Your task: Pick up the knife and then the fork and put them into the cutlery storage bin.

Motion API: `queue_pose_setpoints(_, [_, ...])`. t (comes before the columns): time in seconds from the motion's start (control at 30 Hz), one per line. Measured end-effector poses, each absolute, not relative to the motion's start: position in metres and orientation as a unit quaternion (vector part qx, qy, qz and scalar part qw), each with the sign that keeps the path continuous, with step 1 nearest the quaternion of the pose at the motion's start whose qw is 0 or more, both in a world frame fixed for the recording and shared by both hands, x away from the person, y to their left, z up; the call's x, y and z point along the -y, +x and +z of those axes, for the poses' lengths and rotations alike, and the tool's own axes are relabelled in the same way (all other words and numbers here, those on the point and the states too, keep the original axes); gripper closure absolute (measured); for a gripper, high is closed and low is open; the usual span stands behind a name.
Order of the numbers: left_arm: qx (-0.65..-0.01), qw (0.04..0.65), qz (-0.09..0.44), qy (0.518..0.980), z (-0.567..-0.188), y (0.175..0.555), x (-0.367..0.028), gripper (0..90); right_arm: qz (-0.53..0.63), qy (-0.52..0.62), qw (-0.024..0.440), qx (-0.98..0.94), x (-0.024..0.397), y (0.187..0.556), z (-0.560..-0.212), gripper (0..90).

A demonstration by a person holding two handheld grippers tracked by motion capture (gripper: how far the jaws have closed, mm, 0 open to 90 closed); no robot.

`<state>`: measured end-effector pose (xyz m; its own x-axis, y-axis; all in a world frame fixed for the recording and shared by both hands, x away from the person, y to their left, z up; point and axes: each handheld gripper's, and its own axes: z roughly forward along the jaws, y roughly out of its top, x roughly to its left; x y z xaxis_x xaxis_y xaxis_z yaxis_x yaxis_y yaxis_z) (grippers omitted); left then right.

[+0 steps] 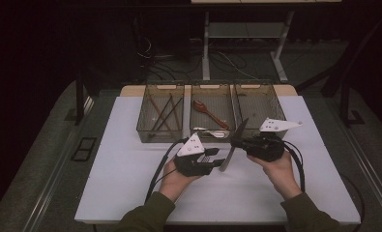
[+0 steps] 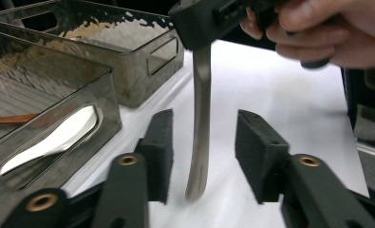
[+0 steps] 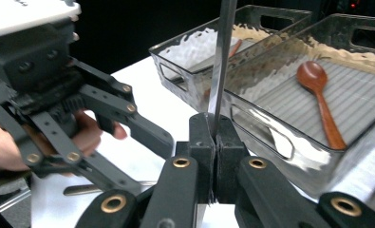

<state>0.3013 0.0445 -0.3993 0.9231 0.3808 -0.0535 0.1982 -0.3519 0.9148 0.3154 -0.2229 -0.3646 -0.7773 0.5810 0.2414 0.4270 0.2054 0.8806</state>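
Right gripper (image 1: 236, 143), seen from the high view, sits in the person's right hand (image 1: 278, 169) over the white table (image 1: 121, 183) and has its jaws clamped on a slim metal utensil (image 1: 233, 145), which runs slantwise from a dark upper end near the bins down to a pale handle end beside the left gripper (image 1: 218, 163); the left gripper, held in the left hand (image 1: 176, 176), has its jaws parted around that lower end, with the grey three-cornered plate on top of it. Behind both stand three clear bins in a row: the left bin (image 1: 141, 126) holds thin dark sticks, the middle bin (image 1: 194, 126) holds a wooden spoon (image 1: 209, 113), and the right bin (image 1: 278, 108) lies just beyond the right gripper. From the left gripper view, the left gripper (image 2: 201, 147) is open, its two black pads (image 2: 256, 152) standing on either side of the utensil's handle (image 2: 200, 133) with a clear gap to each, so nothing is pressed; the handle hangs down from the right gripper at the top of the frame, and its rounded tip is just above the table. From the right gripper view, the right gripper (image 3: 214, 142) is closed tight on the utensil (image 3: 221, 61), whose flat metal shaft rises straight up between the pads, while the left gripper stands open at the left and the wooden spoon (image 3: 320, 102) lies in its bin at the right
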Motion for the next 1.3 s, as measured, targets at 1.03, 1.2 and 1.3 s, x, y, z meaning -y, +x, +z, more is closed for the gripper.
queue_pose_setpoints(1.03, [-0.247, 0.503, 0.077, 0.824, -0.435, 0.268, -0.166, 0.0, 0.500, 0.361, 0.126, -0.777, 0.271, 0.331, -0.339, 88.6])
queue_pose_setpoints(1.2, [-0.248, 0.500, 0.079, 0.826, -0.435, 0.267, -0.164, 0.0, 0.505, 0.371, 0.137, -0.767, 0.283, 0.339, -0.324, 88.6])
queue_pose_setpoints(1.3, [-0.252, 0.499, 0.077, 0.826, -0.436, 0.267, -0.164, 0.0, 0.504, 0.375, 0.144, -0.764, 0.290, 0.344, -0.314, 88.6])
